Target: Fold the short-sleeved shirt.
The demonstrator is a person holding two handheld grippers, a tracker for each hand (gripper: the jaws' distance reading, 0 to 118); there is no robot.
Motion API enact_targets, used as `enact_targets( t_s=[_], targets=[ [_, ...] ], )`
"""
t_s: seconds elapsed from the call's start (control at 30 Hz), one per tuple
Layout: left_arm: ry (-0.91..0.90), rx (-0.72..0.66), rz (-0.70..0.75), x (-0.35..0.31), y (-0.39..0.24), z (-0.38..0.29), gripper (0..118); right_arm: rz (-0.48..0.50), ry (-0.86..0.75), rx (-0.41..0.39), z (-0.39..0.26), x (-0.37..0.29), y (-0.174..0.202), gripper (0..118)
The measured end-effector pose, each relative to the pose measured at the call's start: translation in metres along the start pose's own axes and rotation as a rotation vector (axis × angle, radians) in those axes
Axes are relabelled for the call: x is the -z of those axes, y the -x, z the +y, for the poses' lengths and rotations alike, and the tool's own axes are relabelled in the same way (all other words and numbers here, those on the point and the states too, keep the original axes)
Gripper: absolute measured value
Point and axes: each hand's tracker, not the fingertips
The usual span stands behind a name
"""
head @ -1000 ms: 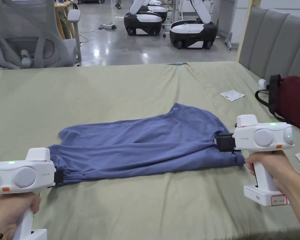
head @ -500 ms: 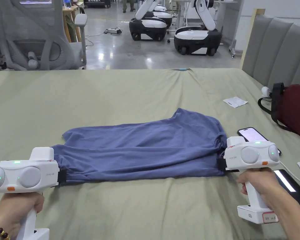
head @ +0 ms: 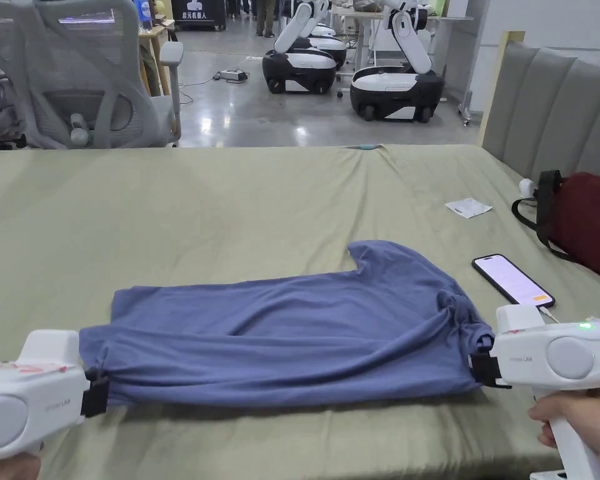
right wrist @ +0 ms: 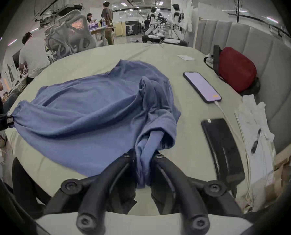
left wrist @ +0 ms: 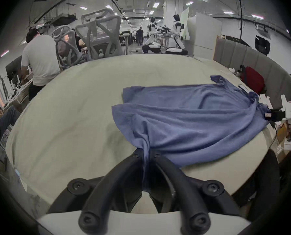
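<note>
So compared to half a second back, the blue shirt (head: 292,337) is sitting closer to the near edge of the bed (head: 230,200), and both tools are sitting lower and wider in the head view, though the camera is tilting too, so some of that is just the view shifting. The left gripper (left wrist: 145,153) is clamping a bunched bit of the shirt's left end, and the right gripper (right wrist: 143,154) is pinching a gathered wad at the right end, cloth squeezed between both jaws on each. The shirt is lying folded lengthwise and stretched between them, with one sleeve (head: 380,253) poking toward the far edge. Off to the right, a lit phone (head: 512,280) is lying just beside the shirt's right end, a dark tablet (right wrist: 222,152) is nearer the bed's right edge, and a red bag (head: 583,219) is leaning on the grey headboard (head: 542,106). A slip of paper (head: 467,207) is lying farther back. Plenty of open bedsheet is stretching toward the far and left edges.
</note>
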Motion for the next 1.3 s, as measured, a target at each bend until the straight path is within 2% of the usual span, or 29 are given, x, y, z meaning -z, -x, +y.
enact_targets(
  t_s=[0.23,0.27,0.3,0.37,0.4,0.43,0.47,0.5,0.53,0.57,0.63,0.67,0.7,0.73,0.77,0.8,1.03,1.3],
  targets=[
    [0.054,-0.025,0.023,0.027,-0.009,-0.027,4,-0.030,0.035,-0.024,-0.017,0.025,0.009,16],
    [0.056,-0.021,0.025,0.030,-0.010,-0.028,4,-0.032,0.035,-0.023,-0.017,0.025,0.009,19],
    [0.058,-0.012,0.030,0.032,-0.012,-0.029,9,-0.034,0.034,-0.022,-0.016,0.024,0.009,29],
    [0.049,-0.003,0.040,0.031,-0.013,-0.029,13,-0.057,0.018,-0.038,-0.016,0.021,0.011,33],
    [0.041,-0.003,0.047,0.030,-0.012,-0.028,20,-0.096,0.002,-0.050,-0.016,0.018,0.011,42],
    [0.034,0.000,0.064,0.028,-0.012,-0.026,38,-0.121,-0.004,-0.058,-0.016,0.015,0.011,64],
    [0.025,0.005,0.103,0.024,-0.012,-0.024,70,-0.123,0.002,-0.056,-0.016,0.011,0.011,87],
    [0.021,0.005,0.106,0.021,-0.012,-0.022,113,-0.111,-0.001,-0.052,-0.016,0.004,0.010,113],
    [-0.008,0.005,0.085,0.015,-0.010,-0.021,118,-0.081,-0.027,-0.039,-0.016,-0.003,0.010,118],
    [-0.074,0.011,0.076,0.006,-0.012,-0.019,107,-0.045,-0.068,-0.027,-0.015,-0.011,0.012,118],
    [-0.077,-0.015,0.072,-0.004,-0.014,-0.012,106,-0.021,-0.117,-0.020,-0.010,-0.022,0.018,112],
    [-0.076,-0.017,0.077,-0.008,-0.017,-0.007,102,-0.033,-0.120,-0.025,-0.007,-0.027,0.022,104],
    [-0.088,-0.015,0.083,-0.012,-0.021,-0.004,86,-0.042,-0.137,-0.033,-0.005,-0.031,0.027,82],
    [-0.116,-0.003,0.092,-0.014,-0.021,0.000,63,-0.055,-0.159,-0.048,-0.002,-0.033,0.032,56],
    [-0.144,0.005,0.105,-0.016,-0.025,0.002,32,-0.078,-0.184,-0.067,0.000,-0.034,0.038,26],
    [-0.153,0.012,0.119,-0.016,-0.029,0.003,1,-0.093,-0.194,-0.076,0.001,-0.032,0.042,1],
    [-0.149,-0.015,0.111,-0.014,-0.034,0.004,0,-0.121,-0.217,-0.058,0.003,-0.035,0.056,0],
    [-0.156,-0.035,0.154,-0.006,-0.031,0.022,0,-0.155,-0.231,-0.040,0.010,-0.038,0.056,0]
  ],
)
